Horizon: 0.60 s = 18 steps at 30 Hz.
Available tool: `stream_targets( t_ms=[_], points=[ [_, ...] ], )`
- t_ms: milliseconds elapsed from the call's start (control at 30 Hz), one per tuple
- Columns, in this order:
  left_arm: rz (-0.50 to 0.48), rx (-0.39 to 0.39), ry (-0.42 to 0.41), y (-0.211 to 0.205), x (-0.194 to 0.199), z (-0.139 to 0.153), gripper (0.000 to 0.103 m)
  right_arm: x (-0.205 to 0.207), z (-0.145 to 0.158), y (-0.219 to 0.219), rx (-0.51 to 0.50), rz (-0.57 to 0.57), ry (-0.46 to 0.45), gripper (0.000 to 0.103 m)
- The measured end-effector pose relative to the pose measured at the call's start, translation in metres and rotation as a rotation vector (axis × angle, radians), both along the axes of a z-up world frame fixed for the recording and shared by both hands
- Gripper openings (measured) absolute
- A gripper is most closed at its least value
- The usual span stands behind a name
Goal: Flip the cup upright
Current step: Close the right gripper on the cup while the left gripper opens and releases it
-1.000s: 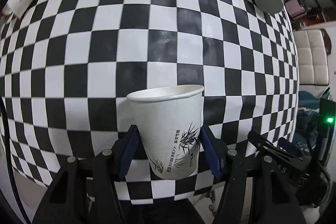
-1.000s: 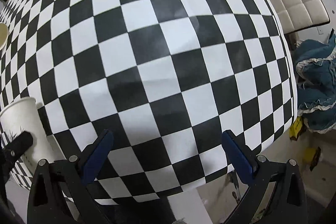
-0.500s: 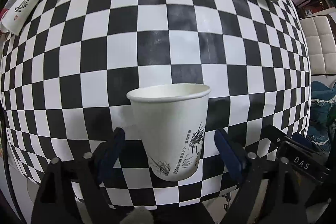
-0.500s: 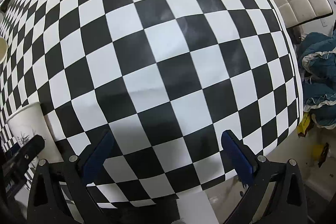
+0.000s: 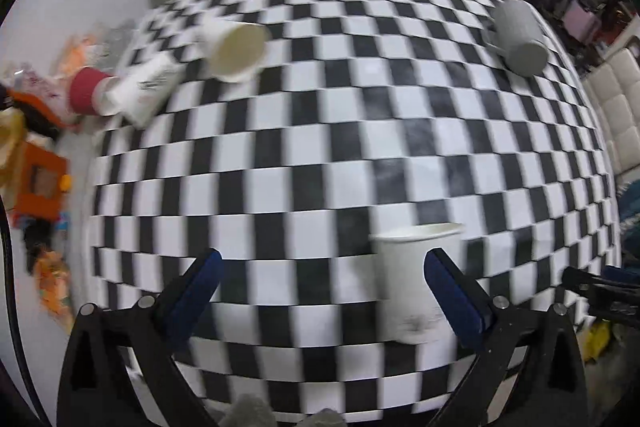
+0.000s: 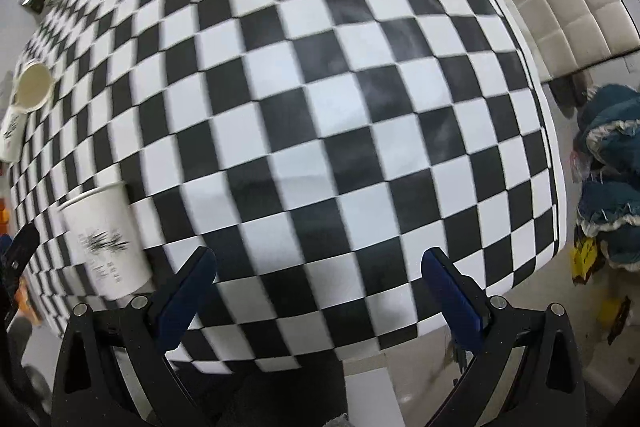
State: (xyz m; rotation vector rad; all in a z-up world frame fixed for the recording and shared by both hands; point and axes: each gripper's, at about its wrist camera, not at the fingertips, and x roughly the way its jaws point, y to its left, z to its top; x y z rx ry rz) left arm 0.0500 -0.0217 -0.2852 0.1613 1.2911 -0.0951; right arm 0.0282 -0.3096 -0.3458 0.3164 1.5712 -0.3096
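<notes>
A white paper cup (image 5: 416, 279) with a dark bamboo print stands upright, mouth up, on the checkered table near its front edge. It also shows in the right wrist view (image 6: 106, 239) at the left. My left gripper (image 5: 322, 271) is open and empty, pulled back, with the cup just inside its right finger and not gripped. My right gripper (image 6: 320, 271) is open and empty over the table's front right part, apart from the cup.
A white cup (image 5: 236, 51) lies on its side at the far left, beside another printed cup (image 5: 142, 89) and a red cup (image 5: 84, 91). A grey ribbed cup (image 5: 520, 41) lies at the far right. White chairs (image 6: 560, 15) stand around the table (image 5: 320, 155).
My left gripper opened, let go of the upright cup and drew back and to the left. The right gripper also pulled back a little.
</notes>
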Motion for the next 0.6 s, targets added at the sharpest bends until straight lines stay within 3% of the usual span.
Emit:
stream_targets(
  t_ms=[200, 300, 500, 600],
  points=[
    [0.072, 0.07, 0.025, 0.049, -0.007, -0.021, 0.103, 0.025, 0.014, 0.052, 0.105, 0.101, -0.028, 0.103],
    [0.133, 0.069, 0.097, 0.078, -0.012, -0.044, 0.103, 0.042, 0.018, 0.09, 0.146, 0.162, -0.015, 0.103],
    [0.192, 0.075, 0.153, 0.103, -0.016, -0.081, 0.103, 0.067, 0.005, 0.141, 0.157, 0.258, 0.027, 0.103],
    [0.207, 0.077, 0.173, 0.115, -0.021, -0.092, 0.103, 0.077, -0.012, 0.157, 0.149, 0.293, 0.058, 0.097]
  ],
)
